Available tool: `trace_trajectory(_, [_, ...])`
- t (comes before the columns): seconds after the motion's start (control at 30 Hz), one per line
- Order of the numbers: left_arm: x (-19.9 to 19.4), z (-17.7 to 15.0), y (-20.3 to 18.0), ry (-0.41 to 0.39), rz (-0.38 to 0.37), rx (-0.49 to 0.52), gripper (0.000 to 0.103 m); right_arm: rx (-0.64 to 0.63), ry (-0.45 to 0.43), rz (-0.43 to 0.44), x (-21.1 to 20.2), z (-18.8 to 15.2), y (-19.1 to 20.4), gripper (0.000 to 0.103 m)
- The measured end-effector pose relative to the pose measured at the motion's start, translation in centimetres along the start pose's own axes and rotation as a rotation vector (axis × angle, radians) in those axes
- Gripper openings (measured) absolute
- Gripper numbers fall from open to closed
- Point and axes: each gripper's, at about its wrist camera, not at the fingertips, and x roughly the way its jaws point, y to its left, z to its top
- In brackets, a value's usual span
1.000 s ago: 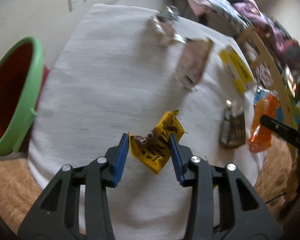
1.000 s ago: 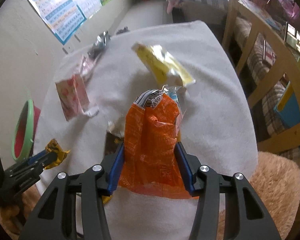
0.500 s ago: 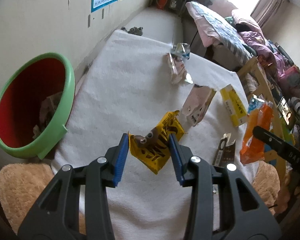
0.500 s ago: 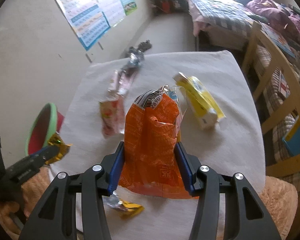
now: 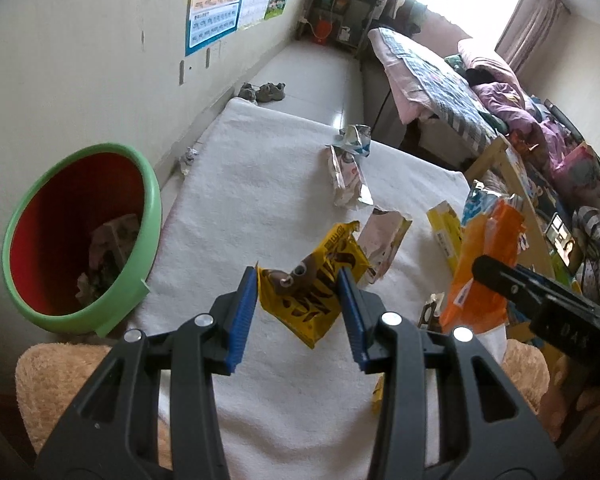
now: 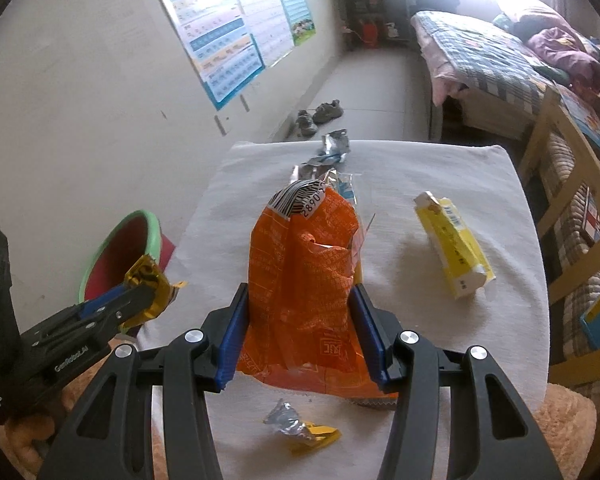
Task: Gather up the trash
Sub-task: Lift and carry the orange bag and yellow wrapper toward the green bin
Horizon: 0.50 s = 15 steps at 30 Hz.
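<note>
yellow candy wrapper (image 5: 312, 292) sits clamped in the left gripper (image 5: 298, 312), orange bag (image 6: 304, 292) clamped in the right gripper (image 6: 300, 328), both above the white cloth (image 5: 260, 184); carry each fully over the green-rimmed bin (image 5: 80, 232) before letting go.

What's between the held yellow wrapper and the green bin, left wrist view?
Only bare white cloth. No trash lies between the yellow wrapper in the left gripper and the green bin; the left wrist view shows it.
</note>
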Motion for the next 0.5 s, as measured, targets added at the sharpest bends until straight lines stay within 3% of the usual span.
trace_trajectory(0.5, [-0.5, 0.1, 1.7, -0.021, 0.027, -0.046, 0.039, -0.041, 0.011, 0.034, 0.2, -0.2, 2.1, 0.049])
